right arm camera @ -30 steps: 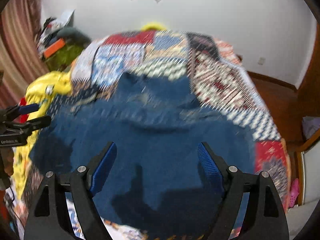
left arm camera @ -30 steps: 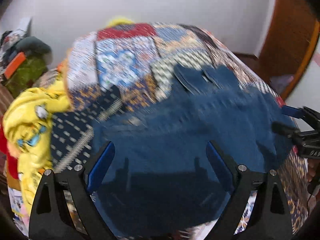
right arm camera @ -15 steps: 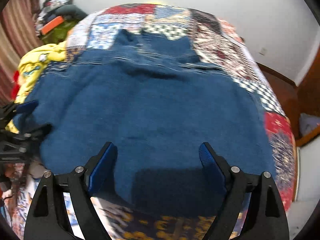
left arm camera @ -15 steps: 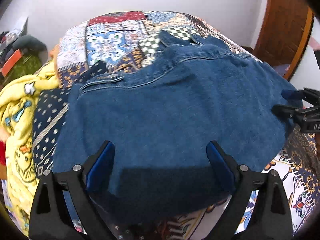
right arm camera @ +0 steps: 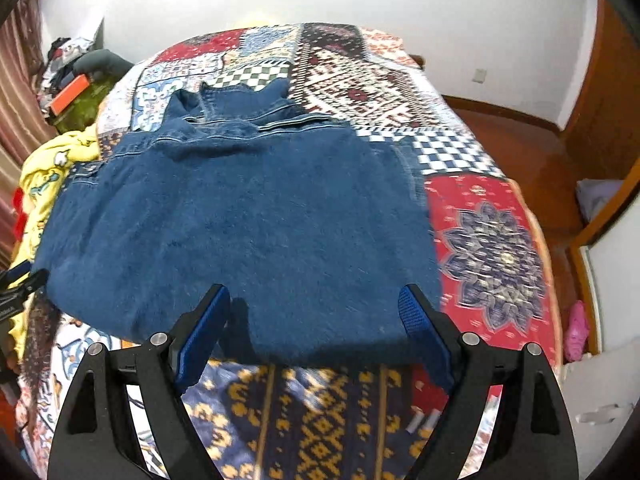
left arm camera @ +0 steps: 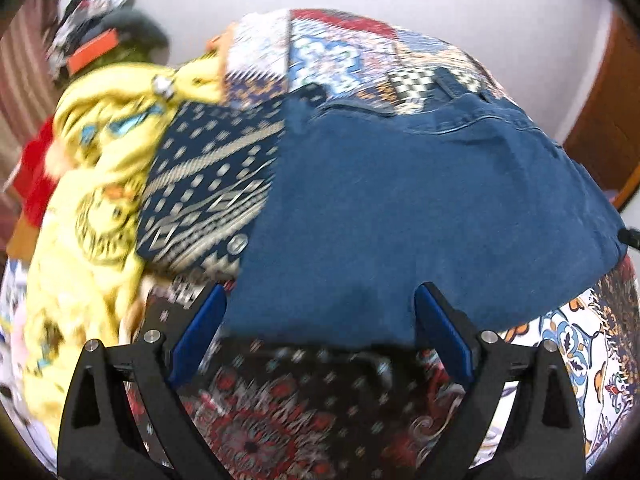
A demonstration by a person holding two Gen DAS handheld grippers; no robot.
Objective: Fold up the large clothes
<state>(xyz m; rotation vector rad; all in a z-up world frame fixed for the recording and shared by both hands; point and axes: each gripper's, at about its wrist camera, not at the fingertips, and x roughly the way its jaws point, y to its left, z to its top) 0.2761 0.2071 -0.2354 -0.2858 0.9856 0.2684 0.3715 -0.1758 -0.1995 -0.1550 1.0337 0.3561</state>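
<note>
Denim garment (right arm camera: 240, 220) flat; right gripper (right arm camera: 314, 308), left gripper (left arm camera: 320, 308) wide, empty.

The room is evenly and brightly lit; no light source is seen. Soft shadows are cast beneath the near edge of the denim garment (right arm camera: 240, 232) onto the patchwork bedspread (right arm camera: 492, 256). Strong fisheye bending is seen in both views, with dark corners. The left wrist view is smeared by motion blur, most over the yellow cloth (left arm camera: 92, 200). The right wrist view is sharper, blurred only along the near bedspread.
</note>
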